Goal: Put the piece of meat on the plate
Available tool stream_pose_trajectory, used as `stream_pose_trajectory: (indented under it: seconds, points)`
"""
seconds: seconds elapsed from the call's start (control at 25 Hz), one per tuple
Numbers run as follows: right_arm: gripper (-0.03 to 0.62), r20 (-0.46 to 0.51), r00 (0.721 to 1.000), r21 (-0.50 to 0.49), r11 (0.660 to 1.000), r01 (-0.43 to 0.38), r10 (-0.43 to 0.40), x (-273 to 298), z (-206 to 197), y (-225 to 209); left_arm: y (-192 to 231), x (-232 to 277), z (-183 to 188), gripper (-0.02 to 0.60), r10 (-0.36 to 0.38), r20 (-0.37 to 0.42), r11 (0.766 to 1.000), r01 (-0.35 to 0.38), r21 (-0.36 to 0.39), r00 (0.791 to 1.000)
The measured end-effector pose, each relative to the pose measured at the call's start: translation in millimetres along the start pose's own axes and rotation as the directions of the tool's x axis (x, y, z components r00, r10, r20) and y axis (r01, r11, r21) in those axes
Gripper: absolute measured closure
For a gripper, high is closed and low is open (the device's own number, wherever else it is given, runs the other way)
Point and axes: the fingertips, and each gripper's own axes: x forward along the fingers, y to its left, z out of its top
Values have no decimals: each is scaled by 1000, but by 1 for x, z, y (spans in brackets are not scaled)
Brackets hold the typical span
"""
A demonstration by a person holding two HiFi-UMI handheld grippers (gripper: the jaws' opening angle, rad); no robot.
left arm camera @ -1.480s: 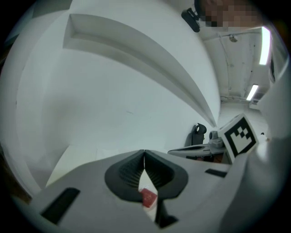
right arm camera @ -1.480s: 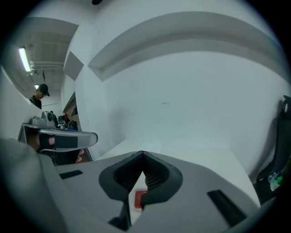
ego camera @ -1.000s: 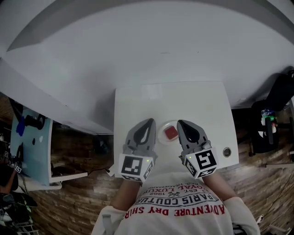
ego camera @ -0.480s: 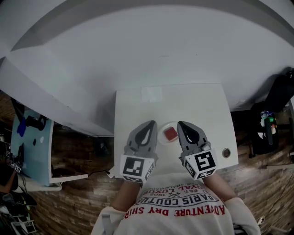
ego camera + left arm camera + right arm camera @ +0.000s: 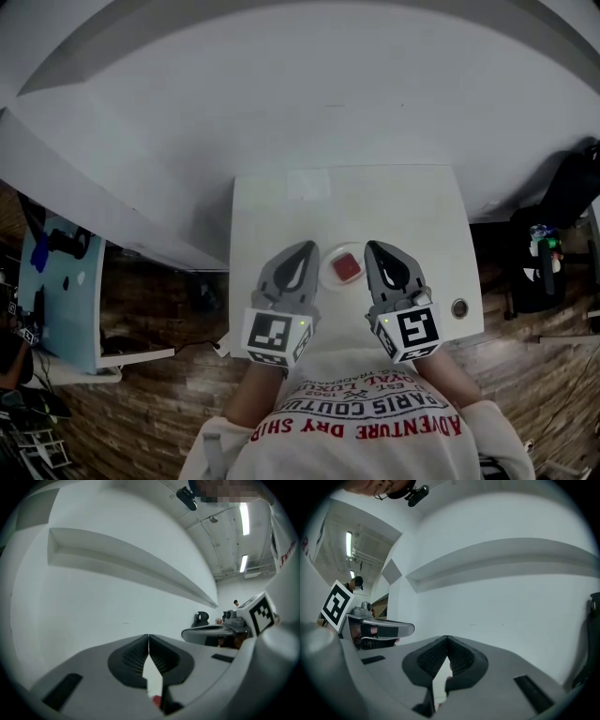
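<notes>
On a small white table (image 5: 412, 211) a red piece of meat (image 5: 349, 268) lies on a small pale plate (image 5: 328, 273). The plate sits between my two grippers, near the table's front edge. Just left of the plate my left gripper (image 5: 307, 247) is shut and holds nothing. The right gripper (image 5: 372, 247) is just right of the plate, also shut and holding nothing. In the left gripper view the jaws (image 5: 148, 637) meet with a sliver of red meat (image 5: 156, 700) showing below them. The right gripper view shows its closed jaws (image 5: 447, 639) pointing level at the white wall.
A small round metal fitting (image 5: 459, 307) sits at the table's front right corner. A pale patch (image 5: 307, 186) lies at the table's back edge, against the white wall. A dark chair with things on it (image 5: 548, 248) stands to the right, a blue board (image 5: 61, 291) to the left.
</notes>
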Motion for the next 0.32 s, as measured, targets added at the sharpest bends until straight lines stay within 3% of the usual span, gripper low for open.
stream_pose_trajectory:
  seconds: [0.32]
  points:
    - [582,-14,1000,-14,1000,6,-6,7,-5,-2,6,4,-4,574,2,-7,1000,-2,-13,1000]
